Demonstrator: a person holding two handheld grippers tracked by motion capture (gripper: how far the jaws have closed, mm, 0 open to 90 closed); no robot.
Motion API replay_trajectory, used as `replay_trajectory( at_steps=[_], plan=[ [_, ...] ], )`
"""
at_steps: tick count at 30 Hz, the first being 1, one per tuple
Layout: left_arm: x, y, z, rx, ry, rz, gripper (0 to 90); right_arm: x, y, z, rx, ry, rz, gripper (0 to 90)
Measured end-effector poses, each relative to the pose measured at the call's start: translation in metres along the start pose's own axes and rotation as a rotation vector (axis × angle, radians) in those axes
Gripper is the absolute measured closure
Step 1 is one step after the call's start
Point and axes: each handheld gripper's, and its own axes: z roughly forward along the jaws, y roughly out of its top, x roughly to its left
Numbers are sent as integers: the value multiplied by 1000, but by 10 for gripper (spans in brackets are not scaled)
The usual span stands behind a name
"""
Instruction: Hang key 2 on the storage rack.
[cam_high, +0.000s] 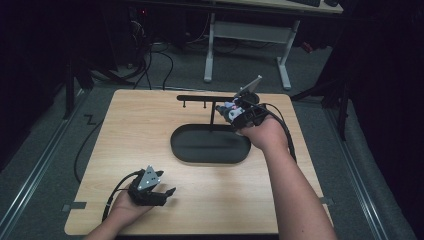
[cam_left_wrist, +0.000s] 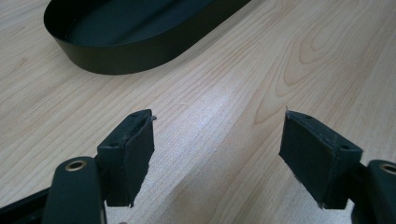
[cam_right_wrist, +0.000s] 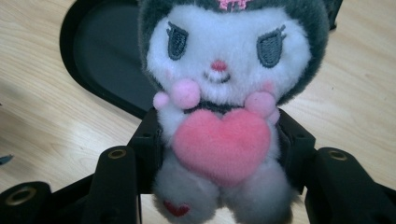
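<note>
A small plush toy (cam_right_wrist: 219, 107), white-faced with a dark grey hood and a pink heart on its chest, sits between the pads of my right gripper (cam_right_wrist: 219, 149), which is shut on its body. In the high view my right gripper (cam_high: 231, 111) holds the plush toy (cam_high: 228, 106) up beside the post of a black hanging stand (cam_high: 212, 98), over the far end of the black oval tray (cam_high: 210, 159). My left gripper (cam_high: 170, 192) rests low over the table's near left, and in its own view my left gripper (cam_left_wrist: 217, 154) stands open with nothing between the pads.
The wooden table (cam_high: 140, 130) carries the tray at its middle, and the tray's rim (cam_left_wrist: 121, 58) lies ahead of my left gripper. Cables trail from both grippers. Beyond the table stand a white desk frame (cam_high: 245, 35) and floor cables.
</note>
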Motion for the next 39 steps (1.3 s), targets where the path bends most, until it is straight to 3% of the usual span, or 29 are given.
replay_trajectory(
  at_steps=[16,28,39],
  plan=[
    [-3,0,3,17,-13,17,277,-5,-18,33,32,29,19,474],
    [-3,-1,3,29,-18,19,278,4,-12,49,28,26,0,469],
    [-3,-1,2,30,-19,20,278,3,-2,64,24,12,28,452]
  ],
)
